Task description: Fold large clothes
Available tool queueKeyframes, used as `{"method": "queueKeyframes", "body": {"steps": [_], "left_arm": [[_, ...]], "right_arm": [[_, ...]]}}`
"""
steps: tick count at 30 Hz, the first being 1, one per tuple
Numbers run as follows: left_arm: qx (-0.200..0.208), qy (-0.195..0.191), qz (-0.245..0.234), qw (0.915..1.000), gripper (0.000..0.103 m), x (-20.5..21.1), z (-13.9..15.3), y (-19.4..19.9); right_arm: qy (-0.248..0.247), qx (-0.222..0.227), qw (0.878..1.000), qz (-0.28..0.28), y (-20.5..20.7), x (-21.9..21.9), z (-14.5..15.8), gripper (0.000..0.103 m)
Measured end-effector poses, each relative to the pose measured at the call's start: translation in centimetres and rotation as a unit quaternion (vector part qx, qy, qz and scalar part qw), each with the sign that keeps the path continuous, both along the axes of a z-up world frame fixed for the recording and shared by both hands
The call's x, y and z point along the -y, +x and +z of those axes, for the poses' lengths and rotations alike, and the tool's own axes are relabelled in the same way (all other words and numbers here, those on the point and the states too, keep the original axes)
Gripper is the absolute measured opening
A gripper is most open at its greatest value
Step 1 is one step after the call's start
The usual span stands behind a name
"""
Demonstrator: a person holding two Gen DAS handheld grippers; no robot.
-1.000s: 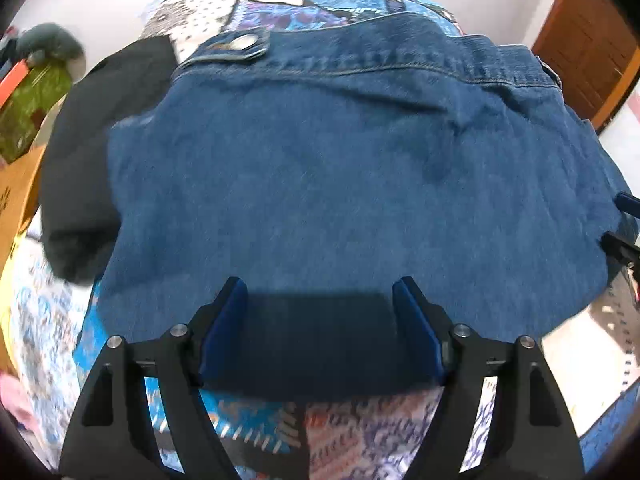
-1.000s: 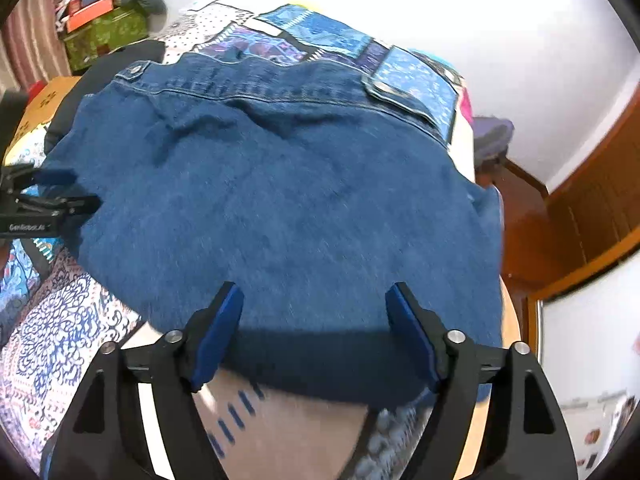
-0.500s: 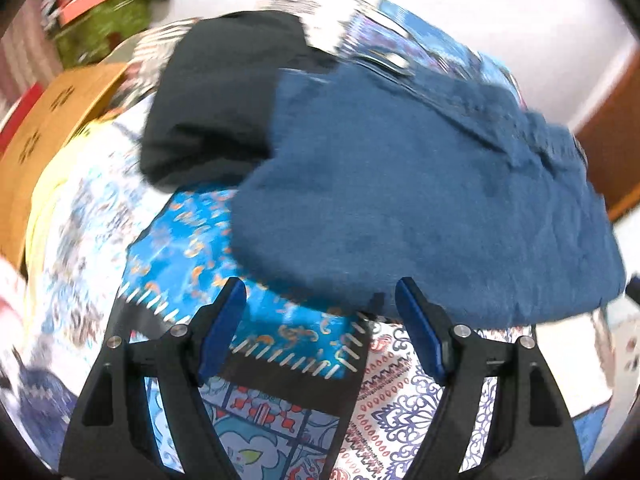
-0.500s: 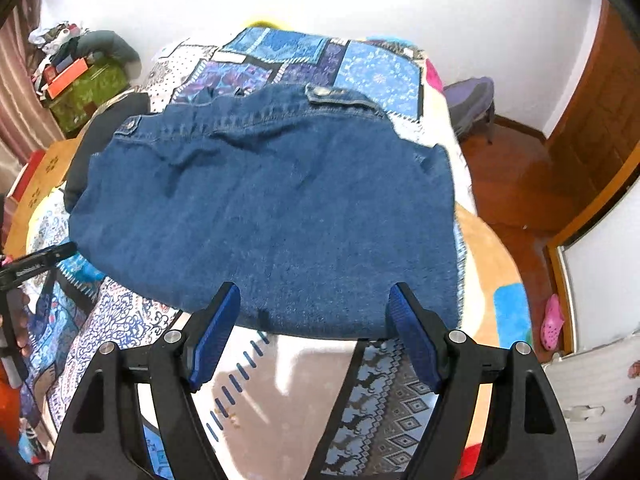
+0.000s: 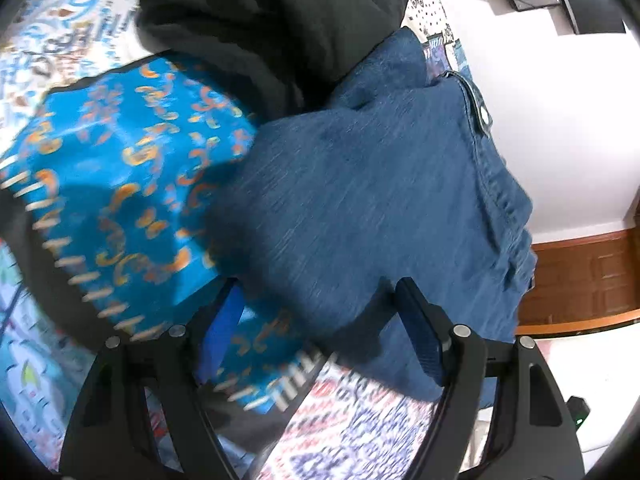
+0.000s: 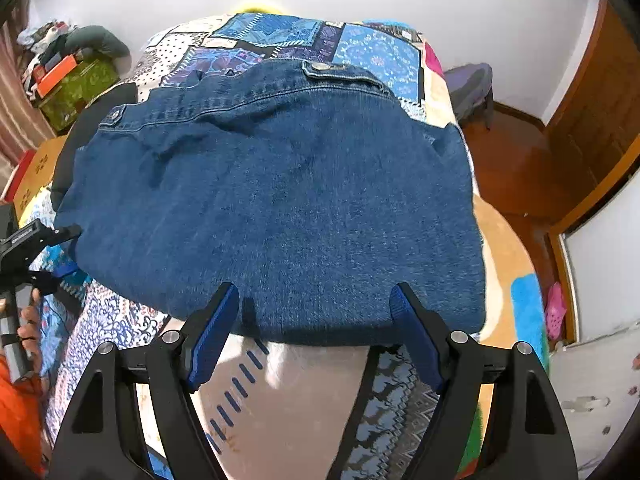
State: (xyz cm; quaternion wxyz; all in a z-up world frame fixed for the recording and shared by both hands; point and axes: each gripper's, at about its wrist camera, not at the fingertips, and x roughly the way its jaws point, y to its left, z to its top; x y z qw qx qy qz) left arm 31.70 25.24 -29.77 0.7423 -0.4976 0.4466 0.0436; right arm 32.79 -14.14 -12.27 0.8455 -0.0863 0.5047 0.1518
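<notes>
A folded blue denim jacket (image 6: pixel 280 208) lies flat on the patchwork bedspread (image 6: pixel 132 324). My right gripper (image 6: pixel 314 312) is open and empty, its jaws wide apart at the jacket's near edge. My left gripper (image 5: pixel 320 312) is open at the jacket's left corner; the denim (image 5: pixel 380 200) lies between and over its jaws, not pinched. The left gripper also shows at the left edge of the right wrist view (image 6: pixel 36 248), beside the jacket's left corner.
A black garment (image 5: pixel 272 20) lies next to the jacket's far left side. A green box and clutter (image 6: pixel 76 80) stand at the far left. A wooden door (image 6: pixel 592 120) and floor are to the right of the bed.
My left gripper swung left and turned, now at the jacket's left corner. My right gripper drew back a little from the jacket's near edge. Both stayed open.
</notes>
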Motion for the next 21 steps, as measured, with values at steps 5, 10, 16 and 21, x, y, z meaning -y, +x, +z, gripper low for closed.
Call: {"method": "queueKeyframes", "body": {"steps": [5, 10, 16, 21], "left_arm": [[0.001, -0.054, 0.022, 0.9983, 0.076, -0.2, -1.9, 2.2], [0.004, -0.055, 0.057, 0.9969, 0.057, -0.4, -1.4, 2.8], [0.055, 0.006, 0.057, 0.9968, 0.015, 0.1, 3.9, 1.6], [0.117, 0.084, 0.024, 0.9893, 0.013, 2.1, 10.7, 1.2]], "right_arm": [[0.007, -0.003, 1.0, -0.01, 0.4, -0.1, -0.2, 0.075], [-0.005, -0.002, 1.0, 0.004, -0.1, -1.1, 0.0, 0.075], [-0.024, 0.013, 0.999, 0.034, -1.2, -2.9, 1.1, 0.075], [-0.011, 0.023, 0.998, 0.058, -1.5, -4.9, 2.7, 0.077]]}}
